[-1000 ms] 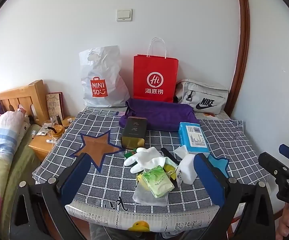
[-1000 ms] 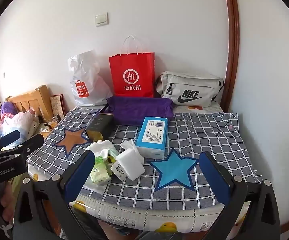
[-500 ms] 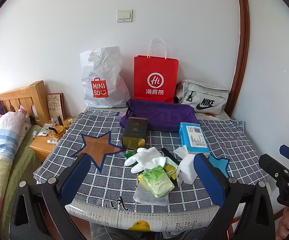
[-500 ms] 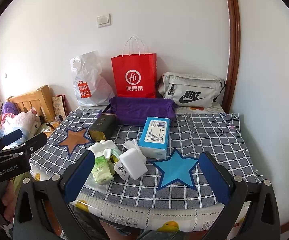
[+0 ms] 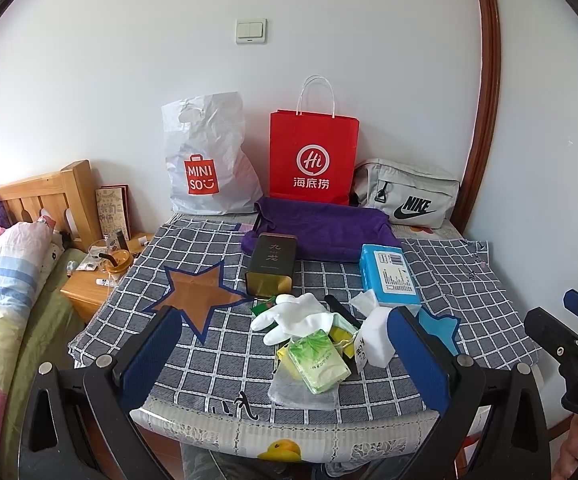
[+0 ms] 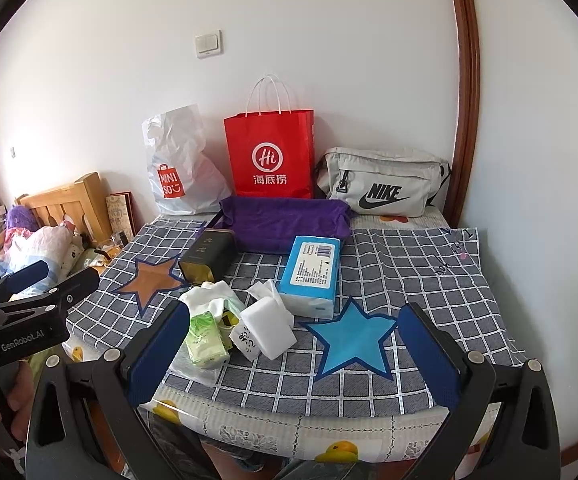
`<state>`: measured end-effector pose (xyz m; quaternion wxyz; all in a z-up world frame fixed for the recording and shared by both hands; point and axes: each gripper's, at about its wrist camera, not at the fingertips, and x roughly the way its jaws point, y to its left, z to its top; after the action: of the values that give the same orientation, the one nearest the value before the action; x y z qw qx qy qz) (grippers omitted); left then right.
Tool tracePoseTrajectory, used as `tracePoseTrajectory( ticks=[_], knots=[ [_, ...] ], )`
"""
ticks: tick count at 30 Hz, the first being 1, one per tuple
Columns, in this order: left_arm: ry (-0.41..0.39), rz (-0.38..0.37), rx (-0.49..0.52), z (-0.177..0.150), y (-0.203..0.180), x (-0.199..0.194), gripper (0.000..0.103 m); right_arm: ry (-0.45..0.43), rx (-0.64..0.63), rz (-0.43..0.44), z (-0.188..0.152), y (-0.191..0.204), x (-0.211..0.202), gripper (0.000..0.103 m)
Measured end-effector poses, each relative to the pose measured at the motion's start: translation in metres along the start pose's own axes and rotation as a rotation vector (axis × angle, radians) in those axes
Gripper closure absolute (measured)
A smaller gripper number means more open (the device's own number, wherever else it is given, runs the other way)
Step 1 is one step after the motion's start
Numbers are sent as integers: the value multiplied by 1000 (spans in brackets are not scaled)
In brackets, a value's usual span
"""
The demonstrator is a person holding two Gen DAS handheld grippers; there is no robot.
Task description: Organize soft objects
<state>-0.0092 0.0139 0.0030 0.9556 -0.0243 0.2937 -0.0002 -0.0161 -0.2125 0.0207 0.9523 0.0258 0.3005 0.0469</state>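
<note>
Left gripper (image 5: 289,350) and right gripper (image 6: 293,354): black frames, blue finger pads, silver screws, white "GenRobot.AI" lettering

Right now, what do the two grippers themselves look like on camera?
Both match: black angular frames with silver screws and flat blue finger pads. The left gripper carries white "GenRobot.AI" lettering, readable in the right wrist view; the right gripper shows a partial "DAS" marking. No sleeves visible.

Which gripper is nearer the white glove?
Left. The left gripper frames the white glove between its open fingers; from the right gripper the glove sits beyond its left finger.
</note>
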Motion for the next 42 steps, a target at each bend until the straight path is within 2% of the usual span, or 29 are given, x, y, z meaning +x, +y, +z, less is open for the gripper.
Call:
tracePoseTrajectory(
  ticks=[42],
  knots=[
    [-4, 14, 7, 0, 1, -3, 0, -19, -31, 1, 1, 11, -8, 1]
  ],
)
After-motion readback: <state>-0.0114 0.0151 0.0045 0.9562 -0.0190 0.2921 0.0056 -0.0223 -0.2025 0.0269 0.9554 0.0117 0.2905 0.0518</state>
